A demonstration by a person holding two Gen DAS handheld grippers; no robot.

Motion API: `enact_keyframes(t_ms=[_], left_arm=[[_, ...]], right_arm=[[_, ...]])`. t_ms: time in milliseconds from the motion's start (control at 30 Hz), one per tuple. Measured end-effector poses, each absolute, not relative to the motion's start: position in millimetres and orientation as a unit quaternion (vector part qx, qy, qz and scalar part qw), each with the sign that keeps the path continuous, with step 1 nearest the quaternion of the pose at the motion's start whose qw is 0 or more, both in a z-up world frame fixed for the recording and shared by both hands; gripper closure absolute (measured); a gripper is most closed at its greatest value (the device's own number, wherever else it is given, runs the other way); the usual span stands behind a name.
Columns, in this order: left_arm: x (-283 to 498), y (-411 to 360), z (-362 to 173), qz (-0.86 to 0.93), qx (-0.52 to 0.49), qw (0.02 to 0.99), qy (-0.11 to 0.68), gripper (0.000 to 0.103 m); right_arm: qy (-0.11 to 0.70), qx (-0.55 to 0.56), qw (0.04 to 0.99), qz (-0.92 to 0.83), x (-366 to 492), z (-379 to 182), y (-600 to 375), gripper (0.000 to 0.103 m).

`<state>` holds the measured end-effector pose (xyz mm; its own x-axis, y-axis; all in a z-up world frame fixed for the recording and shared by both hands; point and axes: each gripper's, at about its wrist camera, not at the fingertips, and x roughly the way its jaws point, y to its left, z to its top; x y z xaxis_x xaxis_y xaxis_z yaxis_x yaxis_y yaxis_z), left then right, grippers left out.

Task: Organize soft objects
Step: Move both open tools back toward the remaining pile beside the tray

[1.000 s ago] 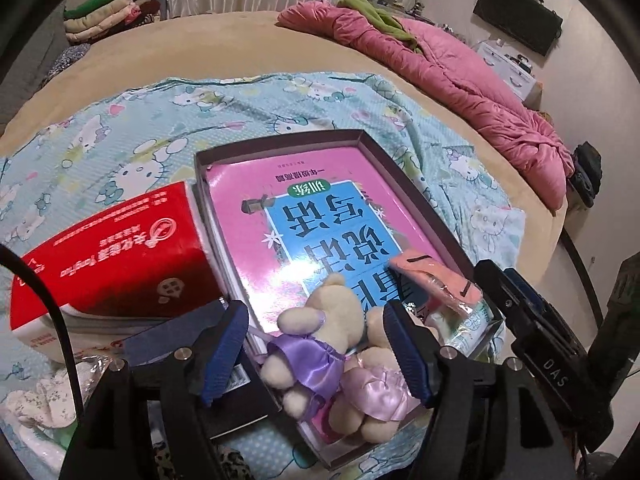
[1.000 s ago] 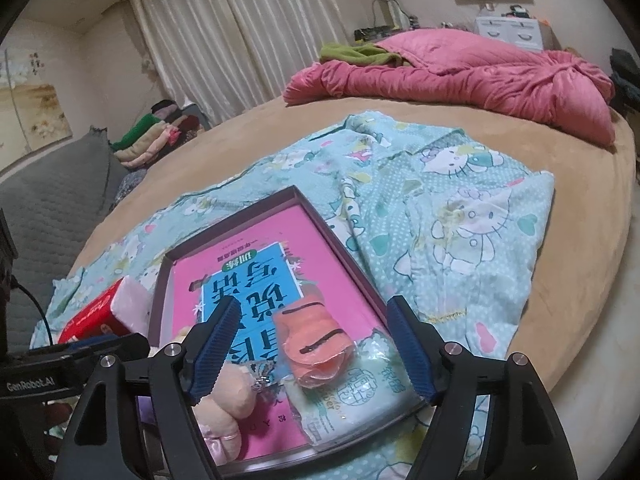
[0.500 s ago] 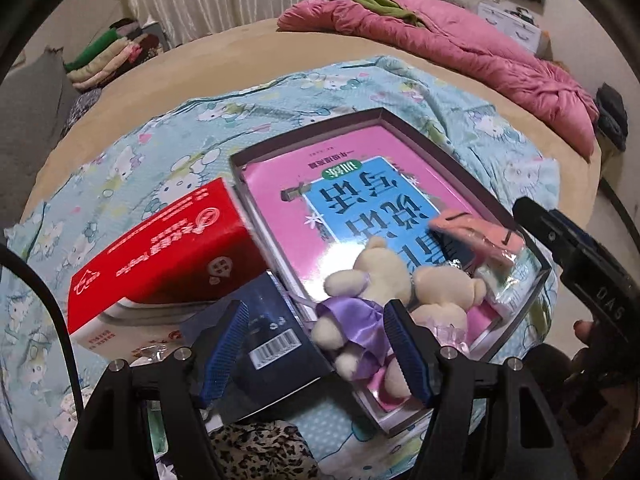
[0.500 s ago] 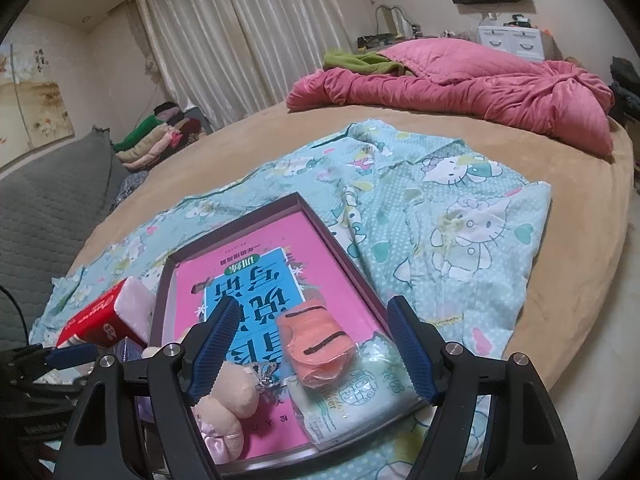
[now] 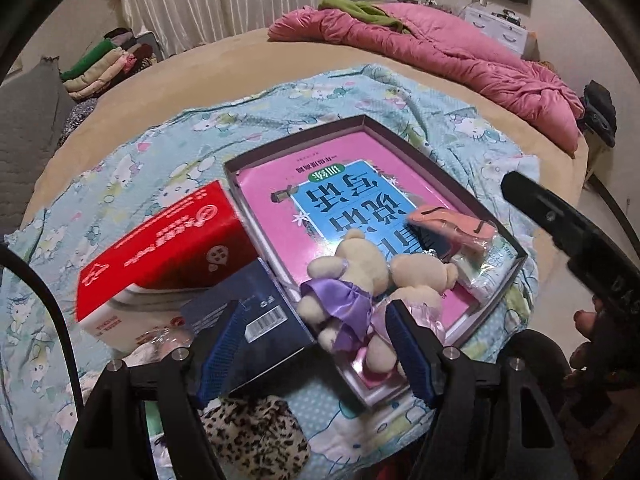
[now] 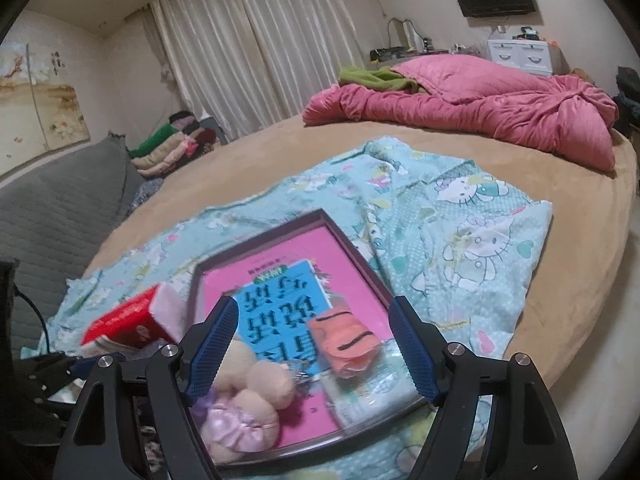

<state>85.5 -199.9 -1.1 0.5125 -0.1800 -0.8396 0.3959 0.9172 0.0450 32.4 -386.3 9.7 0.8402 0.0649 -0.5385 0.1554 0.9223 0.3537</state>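
Observation:
A shallow dark tray [image 5: 400, 140] lies on the bed with a pink and blue book [image 5: 340, 184] in it. On the book's near end lie two plush bears, one in a purple dress [image 5: 348, 276] and one in pink [image 5: 420, 280]. Beside them lies an orange striped soft piece [image 5: 452, 224] on a clear packet. My left gripper [image 5: 316, 308] hovers above the purple bear, jaws opening, pads touching nothing. My right gripper [image 6: 314, 304] hangs over the tray [image 6: 352, 252], bears [image 6: 256, 384] and orange piece [image 6: 344, 340], jaws opening too and holding nothing.
A red tissue pack [image 5: 168, 244] and a dark blue box [image 5: 248, 320] lie left of the tray. A leopard-print cloth [image 5: 256, 436] sits under my left gripper. The cartoon-cat sheet [image 6: 472, 240] covers the round bed. A pink quilt [image 5: 460, 56] and folded clothes [image 5: 104, 64] lie far back.
My left gripper has drawn back and rolled, so the dark blue box and leopard cloth came into view. My right gripper has risen a little. The toys have not moved.

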Motion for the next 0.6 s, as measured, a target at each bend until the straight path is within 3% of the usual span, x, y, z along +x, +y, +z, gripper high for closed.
enact_keyframes(t_ms=[367,600], left_arm=[[69,-160,37,-0.149,0.088,0.883,0.437,0.021],[64,-130,56,-0.143,0.061,0.892,0.425,0.02]], right_arm=[[0.25,0.192,0.948,0.033,17,60,-346,0.019],[0.254,0.184,0.948,0.054,14,71,-325,0.019]])
